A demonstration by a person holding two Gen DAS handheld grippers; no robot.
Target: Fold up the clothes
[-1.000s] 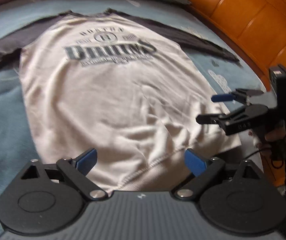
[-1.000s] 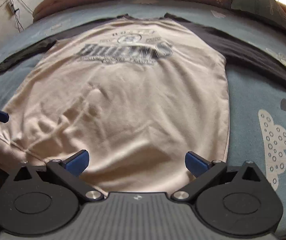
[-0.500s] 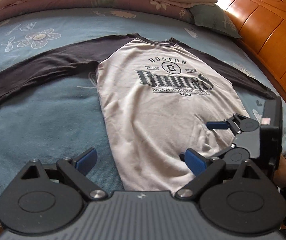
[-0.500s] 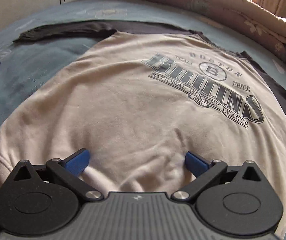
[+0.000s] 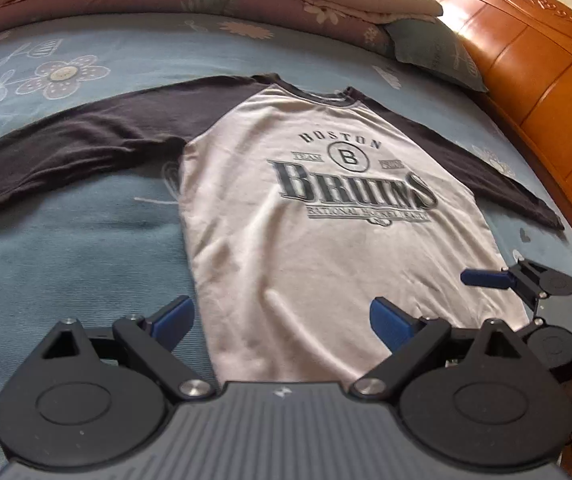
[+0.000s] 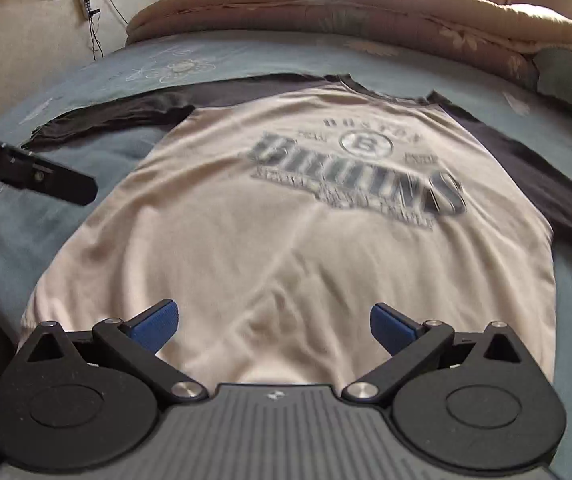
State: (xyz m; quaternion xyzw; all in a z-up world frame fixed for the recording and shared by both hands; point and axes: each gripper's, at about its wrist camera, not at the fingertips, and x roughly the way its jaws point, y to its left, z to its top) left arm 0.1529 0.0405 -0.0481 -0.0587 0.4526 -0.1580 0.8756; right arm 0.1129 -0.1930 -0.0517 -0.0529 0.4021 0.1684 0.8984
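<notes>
We hold both tools above the near hem of the pale grey cotton raglan shirt with dark sleeves and a Bruins print (image 5: pixel 326 240), which lies flat and face up on the blue flower-patterned bedsheet (image 5: pixel 65 248). The left gripper (image 5: pixel 281 322) has its blue pads spread wide with nothing between them, over the hem's left corner; the right gripper (image 6: pixel 271 322) is likewise spread and empty, further along the hem.

The risk, as we judge it, is pinching the sheet along with the hem, or catching only the top layer, so the fold drags or splits. Uneven lifts between our two tools would skew the fold. The far dark sleeve (image 5: pixel 486 176), ending near the orange wooden bed frame (image 5: pixel 546 92), may trail.

The shirt's long axis runs straight away from our pads, collar (image 5: pixel 318 96) farthest, hem nearest; the sleeves stretch crosswise.
</notes>
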